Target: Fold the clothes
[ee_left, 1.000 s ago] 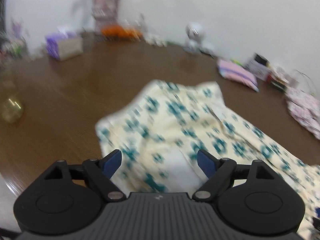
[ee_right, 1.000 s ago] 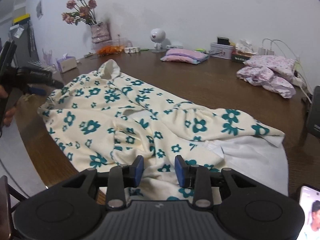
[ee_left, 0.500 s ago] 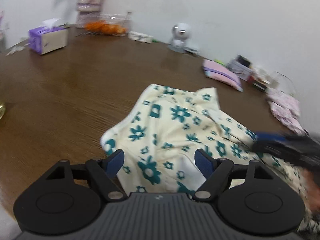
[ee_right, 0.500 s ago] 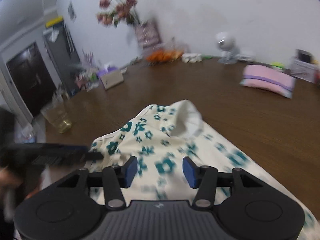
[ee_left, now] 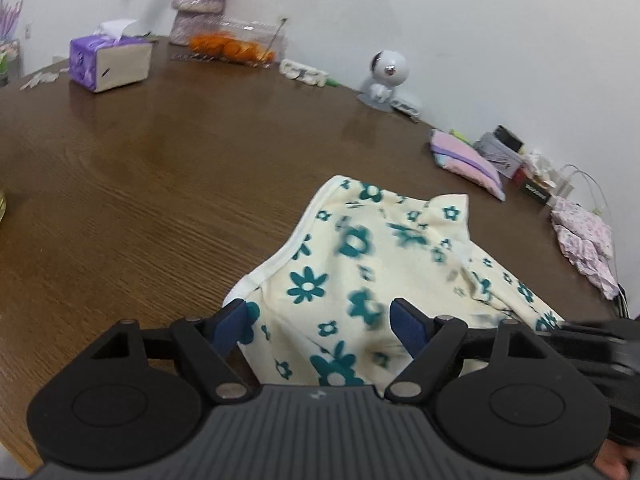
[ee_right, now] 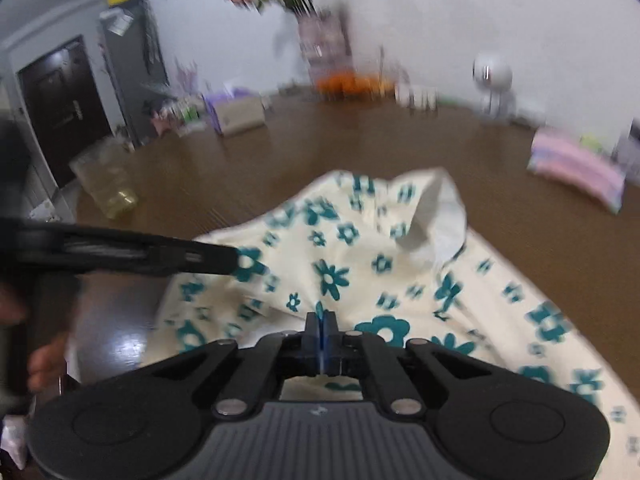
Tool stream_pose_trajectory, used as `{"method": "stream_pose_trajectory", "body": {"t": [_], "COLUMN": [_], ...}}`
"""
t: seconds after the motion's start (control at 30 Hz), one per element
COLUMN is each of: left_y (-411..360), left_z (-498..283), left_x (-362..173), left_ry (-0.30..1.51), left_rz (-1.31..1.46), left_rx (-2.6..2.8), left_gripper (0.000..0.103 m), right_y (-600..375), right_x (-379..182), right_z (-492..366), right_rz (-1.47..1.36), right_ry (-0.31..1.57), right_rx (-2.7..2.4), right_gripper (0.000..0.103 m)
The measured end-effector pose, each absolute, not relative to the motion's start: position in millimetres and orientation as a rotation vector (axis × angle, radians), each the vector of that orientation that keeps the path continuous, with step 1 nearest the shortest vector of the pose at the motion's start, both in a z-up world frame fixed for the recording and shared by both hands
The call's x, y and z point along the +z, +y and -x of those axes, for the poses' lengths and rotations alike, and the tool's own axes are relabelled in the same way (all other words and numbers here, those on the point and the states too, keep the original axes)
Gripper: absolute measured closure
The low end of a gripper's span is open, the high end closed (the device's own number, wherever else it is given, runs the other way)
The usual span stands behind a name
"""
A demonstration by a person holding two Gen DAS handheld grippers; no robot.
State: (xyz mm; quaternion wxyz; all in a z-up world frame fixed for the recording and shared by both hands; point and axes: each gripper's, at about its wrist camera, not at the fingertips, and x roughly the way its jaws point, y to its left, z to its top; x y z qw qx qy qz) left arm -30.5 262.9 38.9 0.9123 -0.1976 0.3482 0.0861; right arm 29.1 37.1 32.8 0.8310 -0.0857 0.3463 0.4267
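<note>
A cream garment with teal flowers (ee_left: 380,264) lies spread on the brown table (ee_left: 140,160). My left gripper (ee_left: 320,322) is open and low over the garment's near corner, with cloth lying between its blue pads (ee_left: 236,320). In the right wrist view, my right gripper (ee_right: 320,320) is shut on a pinch of the flowered garment (ee_right: 360,256). The left gripper (ee_right: 224,260) reaches in from the left there, its tip at the cloth's edge. The right gripper's black body (ee_left: 592,348) shows at the right edge of the left wrist view.
Along the far wall stand a purple tissue box (ee_left: 108,62), a tray of oranges (ee_left: 232,46), a small white camera figure (ee_left: 386,74) and a folded pink cloth (ee_left: 468,160). A pink floral heap (ee_left: 584,240) lies at the right. A glass (ee_right: 108,184) stands near the left edge.
My right gripper swung over to the garment's left end and closed on the cloth. My left gripper came forward over the near corner and stayed open.
</note>
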Motion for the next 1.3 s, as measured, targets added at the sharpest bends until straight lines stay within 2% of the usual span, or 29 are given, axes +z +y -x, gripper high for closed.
{"method": "stream_pose_trajectory", "body": {"t": [0.1, 0.27, 0.33, 0.37, 0.4, 0.43, 0.77, 1.3], "left_y": [267, 270, 265, 261, 257, 254, 225, 201], "left_z": [31, 36, 36, 35, 34, 33, 25, 20], "left_x": [36, 39, 44, 46, 48, 50, 40, 31], "left_ry": [0.725, 0.720, 0.715, 0.715, 0.716, 0.717, 0.777, 0.836], "left_rz": [0.423, 0.437, 0.425, 0.412, 0.400, 0.388, 0.324, 0.184], "left_rx": [0.201, 0.271, 0.272, 0.270, 0.269, 0.267, 0.280, 0.349], "left_gripper": [0.021, 0.020, 0.020, 0.020, 0.019, 0.019, 0.019, 0.017], "right_y": [14, 8, 1, -2, -2, -2, -23, -50], "right_x": [43, 20, 22, 25, 26, 27, 33, 21], "right_z": [-12, -6, -1, 2, 4, 6, 25, 21], "right_rz": [0.140, 0.160, 0.140, 0.135, 0.138, 0.142, 0.165, 0.121], "right_ry": [0.719, 0.777, 0.759, 0.748, 0.740, 0.731, 0.672, 0.706], "right_rx": [0.918, 0.881, 0.889, 0.893, 0.908, 0.923, 0.905, 0.871], "right_gripper": [0.103, 0.099, 0.090, 0.083, 0.070, 0.067, 0.067, 0.067]}}
